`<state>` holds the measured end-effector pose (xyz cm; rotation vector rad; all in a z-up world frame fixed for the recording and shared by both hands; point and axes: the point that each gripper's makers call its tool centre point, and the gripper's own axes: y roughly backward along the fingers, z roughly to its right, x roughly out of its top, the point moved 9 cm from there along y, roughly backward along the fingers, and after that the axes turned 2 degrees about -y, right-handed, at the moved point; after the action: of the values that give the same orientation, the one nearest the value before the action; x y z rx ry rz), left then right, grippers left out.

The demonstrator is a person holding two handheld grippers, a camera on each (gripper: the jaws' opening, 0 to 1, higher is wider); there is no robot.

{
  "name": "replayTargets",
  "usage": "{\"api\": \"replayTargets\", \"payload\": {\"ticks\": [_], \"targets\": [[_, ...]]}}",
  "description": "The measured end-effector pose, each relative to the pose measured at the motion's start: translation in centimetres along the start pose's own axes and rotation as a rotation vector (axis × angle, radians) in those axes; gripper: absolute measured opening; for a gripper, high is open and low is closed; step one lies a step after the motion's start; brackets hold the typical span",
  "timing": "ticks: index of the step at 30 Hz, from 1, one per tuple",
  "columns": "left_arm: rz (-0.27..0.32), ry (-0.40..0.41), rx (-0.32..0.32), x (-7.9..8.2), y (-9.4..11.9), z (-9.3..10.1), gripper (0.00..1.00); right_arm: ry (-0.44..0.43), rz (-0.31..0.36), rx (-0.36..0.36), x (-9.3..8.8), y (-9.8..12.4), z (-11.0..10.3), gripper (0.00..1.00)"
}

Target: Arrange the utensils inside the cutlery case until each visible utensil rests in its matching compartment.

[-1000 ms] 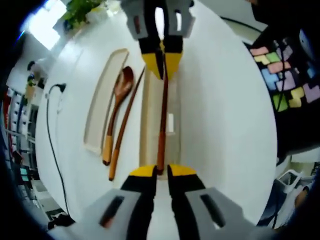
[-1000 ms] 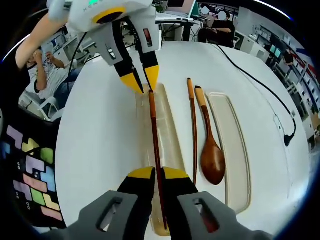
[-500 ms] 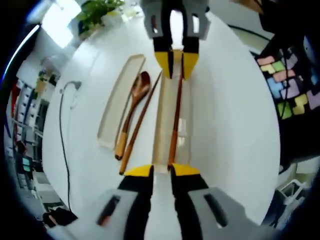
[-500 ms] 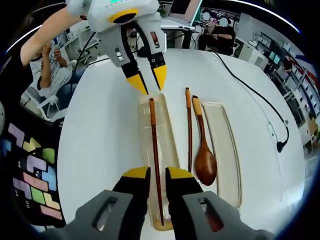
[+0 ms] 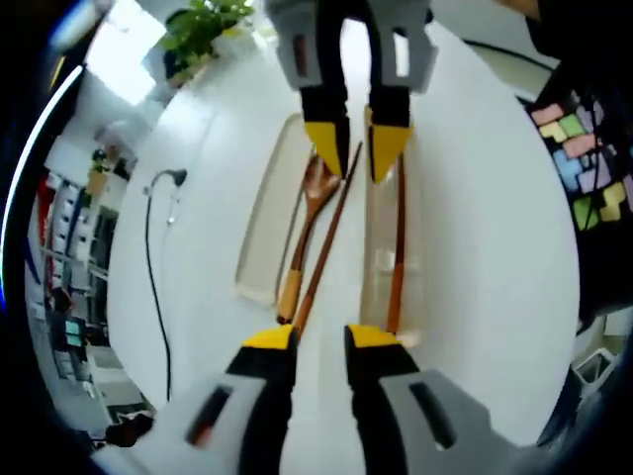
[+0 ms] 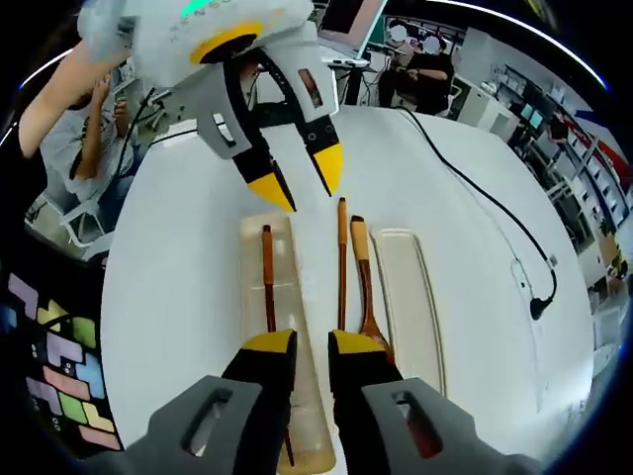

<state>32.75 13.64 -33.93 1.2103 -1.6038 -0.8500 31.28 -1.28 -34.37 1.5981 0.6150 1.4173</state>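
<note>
One dark wooden chopstick (image 6: 267,280) is lying inside the clear oblong cutlery case (image 6: 259,346); the second chopstick (image 6: 341,262) and brown wooden spoon (image 6: 364,297) are lying on the white round table (image 6: 178,257) between case and lid (image 6: 407,297). Both the left gripper (image 5: 321,338) and right gripper (image 6: 302,342) are hovering with jaws spread, holding nothing.

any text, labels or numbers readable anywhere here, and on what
None can be read.
Case, lid, spoon and chopsticks: no print shows.
White sticker inside the case: blank or too blurred to tell.
Left claw housing: a green light and red marks, no legible letters.
Monitors at the back: too small and blurred.
</note>
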Motion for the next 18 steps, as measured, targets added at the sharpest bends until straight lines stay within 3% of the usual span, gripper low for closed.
{"api": "replayTargets", "payload": {"ticks": [4,8,11,18], "targets": [[0.007,0.025,0.006,-0.5,-0.9,-0.9,0.22,0.028,0.036,0.007,1.1,-0.8,0.5,0.12],[-0.030,0.044,-0.020,-1.8,-2.3,-1.2,0.21,0.002,0.038,0.028,1.3,-2.1,0.9,0.12],[-0.058,0.046,-0.047,-2.4,-3.1,-0.9,0.20,0.000,0.020,0.033,1.3,-2.6,1.2,0.13],[-0.081,0.048,-0.039,-2.8,-3.9,-1.2,0.20,-0.031,-0.010,0.049,0.6,-3.7,1.8,0.11]]}}
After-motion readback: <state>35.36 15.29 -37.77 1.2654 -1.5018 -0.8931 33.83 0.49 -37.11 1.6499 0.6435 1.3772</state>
